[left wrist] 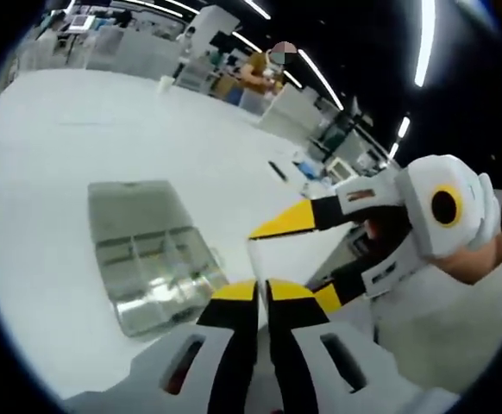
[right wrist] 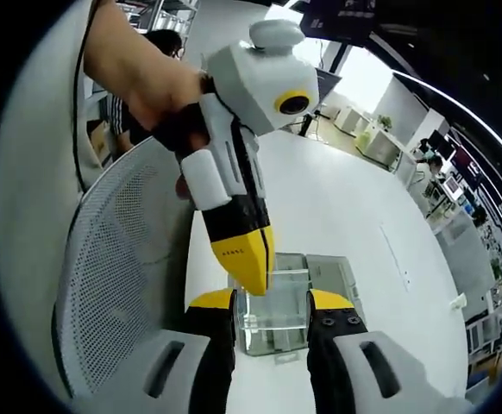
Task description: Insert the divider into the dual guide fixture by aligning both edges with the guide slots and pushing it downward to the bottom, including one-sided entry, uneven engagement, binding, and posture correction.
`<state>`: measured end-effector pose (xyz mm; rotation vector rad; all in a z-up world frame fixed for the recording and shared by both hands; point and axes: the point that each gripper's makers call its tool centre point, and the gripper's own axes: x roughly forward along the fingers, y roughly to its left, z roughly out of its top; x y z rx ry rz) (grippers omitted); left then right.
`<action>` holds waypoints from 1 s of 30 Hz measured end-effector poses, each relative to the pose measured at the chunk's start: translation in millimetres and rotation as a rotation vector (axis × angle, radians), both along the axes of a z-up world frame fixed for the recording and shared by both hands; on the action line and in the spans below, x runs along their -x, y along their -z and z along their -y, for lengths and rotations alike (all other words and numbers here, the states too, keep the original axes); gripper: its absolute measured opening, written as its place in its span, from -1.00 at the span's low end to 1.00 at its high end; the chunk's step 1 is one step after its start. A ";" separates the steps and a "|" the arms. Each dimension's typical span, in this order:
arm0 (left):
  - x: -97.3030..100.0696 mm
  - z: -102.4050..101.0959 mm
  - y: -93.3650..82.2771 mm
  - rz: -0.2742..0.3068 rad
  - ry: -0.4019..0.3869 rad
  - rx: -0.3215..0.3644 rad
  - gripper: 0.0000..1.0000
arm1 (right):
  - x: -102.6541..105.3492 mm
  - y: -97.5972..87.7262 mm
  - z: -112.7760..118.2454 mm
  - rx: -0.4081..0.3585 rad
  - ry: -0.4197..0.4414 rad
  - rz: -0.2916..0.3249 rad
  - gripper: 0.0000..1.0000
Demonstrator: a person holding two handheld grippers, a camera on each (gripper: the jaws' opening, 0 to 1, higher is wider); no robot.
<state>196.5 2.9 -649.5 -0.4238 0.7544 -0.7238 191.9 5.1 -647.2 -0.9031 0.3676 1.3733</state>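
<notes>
An open-plan laboratory or engineering workspace is indicated by long ceiling light strips (left wrist: 423, 43), a broad white worktable (left wrist: 104, 129), and rows of benches crowded with equipment (left wrist: 329, 142). A seated person (left wrist: 264, 73) is seen at a distant bench, and a white mesh-backed office chair (right wrist: 117, 250) is visible nearby.

Big white table (left wrist: 78, 147) stretching out under my claws, glossy top. Clear plastic fixture box (left wrist: 152, 254) sitting flat on it, compartments inside showing through the walls. In my right gripper view same table (right wrist: 354, 207) running off toward the room, clear box (right wrist: 290, 302) resting on it near the edge by a mesh chair back (right wrist: 122, 259). Small stuff lying near far edge, too blurry to call.
</notes>
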 end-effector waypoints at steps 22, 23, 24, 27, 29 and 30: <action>-1.7 2.3 -1.8 -0.073 -0.053 0.112 -1.00 | -3.6 -0.4 2.7 0.026 0.004 0.021 -0.41; -2.2 2.4 -2.1 -0.069 -0.052 0.111 -1.00 | -4.3 -0.6 2.9 0.025 0.008 0.021 -0.41; -2.4 2.5 -2.2 -0.067 -0.052 0.112 -1.00 | -4.7 -0.5 3.0 0.025 0.008 0.021 -0.41; -3.7 2.2 -2.6 -0.063 -0.053 0.117 -1.00 | -6.0 -1.0 3.3 0.022 0.015 0.018 -0.40; -3.7 2.6 -2.8 -0.058 -0.049 0.116 -1.00 | -6.3 -0.9 3.7 0.021 0.019 0.011 -0.40; -4.3 1.5 -1.9 -0.051 -0.051 0.106 -1.00 | -6.5 -0.9 4.2 0.022 0.019 0.009 -0.44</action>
